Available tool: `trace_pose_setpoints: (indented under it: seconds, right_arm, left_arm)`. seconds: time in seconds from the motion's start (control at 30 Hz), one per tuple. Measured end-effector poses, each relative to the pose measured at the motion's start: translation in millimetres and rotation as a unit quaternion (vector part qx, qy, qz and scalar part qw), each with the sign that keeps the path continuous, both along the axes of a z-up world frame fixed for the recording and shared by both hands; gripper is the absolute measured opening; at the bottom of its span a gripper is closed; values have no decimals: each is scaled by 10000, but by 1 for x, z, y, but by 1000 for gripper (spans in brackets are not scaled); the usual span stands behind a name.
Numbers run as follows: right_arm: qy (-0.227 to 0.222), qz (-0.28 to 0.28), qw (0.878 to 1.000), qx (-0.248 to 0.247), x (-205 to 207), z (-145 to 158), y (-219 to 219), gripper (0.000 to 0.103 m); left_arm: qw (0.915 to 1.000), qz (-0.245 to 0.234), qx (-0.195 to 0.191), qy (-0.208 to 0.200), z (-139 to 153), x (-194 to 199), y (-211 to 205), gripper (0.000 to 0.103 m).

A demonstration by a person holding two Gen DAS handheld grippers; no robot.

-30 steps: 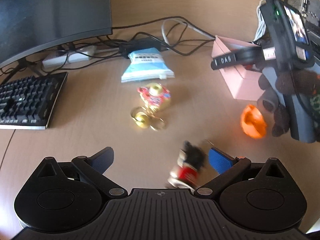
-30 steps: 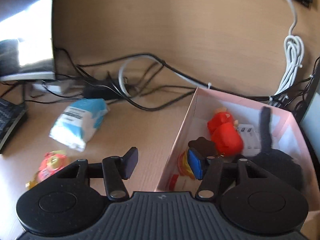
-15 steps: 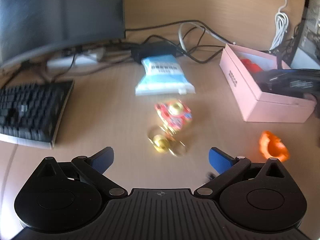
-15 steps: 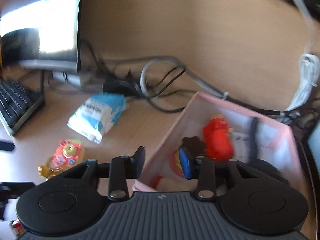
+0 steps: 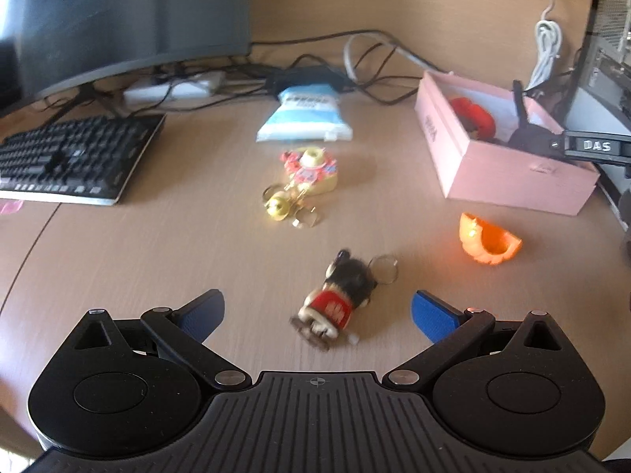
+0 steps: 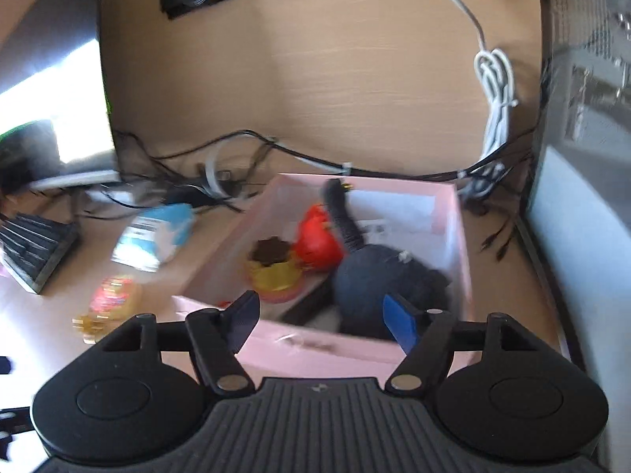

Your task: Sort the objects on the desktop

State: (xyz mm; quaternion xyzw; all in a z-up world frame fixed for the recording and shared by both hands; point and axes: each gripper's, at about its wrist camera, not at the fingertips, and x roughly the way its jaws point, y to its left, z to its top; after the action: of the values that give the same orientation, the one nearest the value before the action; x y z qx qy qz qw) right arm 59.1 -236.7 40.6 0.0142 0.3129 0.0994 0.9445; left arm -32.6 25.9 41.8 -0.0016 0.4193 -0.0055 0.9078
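Observation:
My left gripper (image 5: 317,309) is open and empty, just above the desk. A small plush figure keychain in a red shirt (image 5: 339,301) lies between its fingers. An orange toy (image 5: 487,238) lies to the right, a red and gold charm with a bell (image 5: 305,177) further ahead. The pink box (image 5: 508,169) stands at the right and holds a red toy (image 5: 473,112). My right gripper (image 6: 321,315) is open and empty over the near wall of the pink box (image 6: 315,349), which holds a dark plush (image 6: 378,276), a red toy (image 6: 315,240) and a yellow piece (image 6: 274,272).
A blue and white packet (image 5: 305,116) lies behind the charm. A black keyboard (image 5: 75,155) and a monitor (image 5: 118,15) are at the left. Tangled cables (image 5: 315,67) run along the back. A white coiled cable (image 6: 497,90) hangs at the right.
My left gripper has pulled back, and the plush keychain now lies between its fingers. My right gripper has opened wider and moved right over the box; the dark plush lies in the box.

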Motion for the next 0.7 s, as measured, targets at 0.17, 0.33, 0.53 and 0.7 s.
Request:
trace_pose_setpoints:
  seconds: [0.17, 0.33, 0.53, 0.7]
  right_arm:
    - [-141, 348, 9988, 312, -23, 0, -5, 71]
    - [305, 919, 9948, 317, -38, -9, 1, 71]
    - [565, 542, 9954, 561, 6, -26, 1, 67]
    - [246, 562, 9971, 447, 22, -25, 12, 67]
  left_arm:
    - [9993, 178, 49, 325, -14, -2, 0, 103]
    - [9992, 181, 148, 317, -15, 8, -3, 103]
    - [9991, 128, 292, 269, -17, 16, -11, 103]
    - [9988, 78, 411, 258, -19, 12, -16, 103]
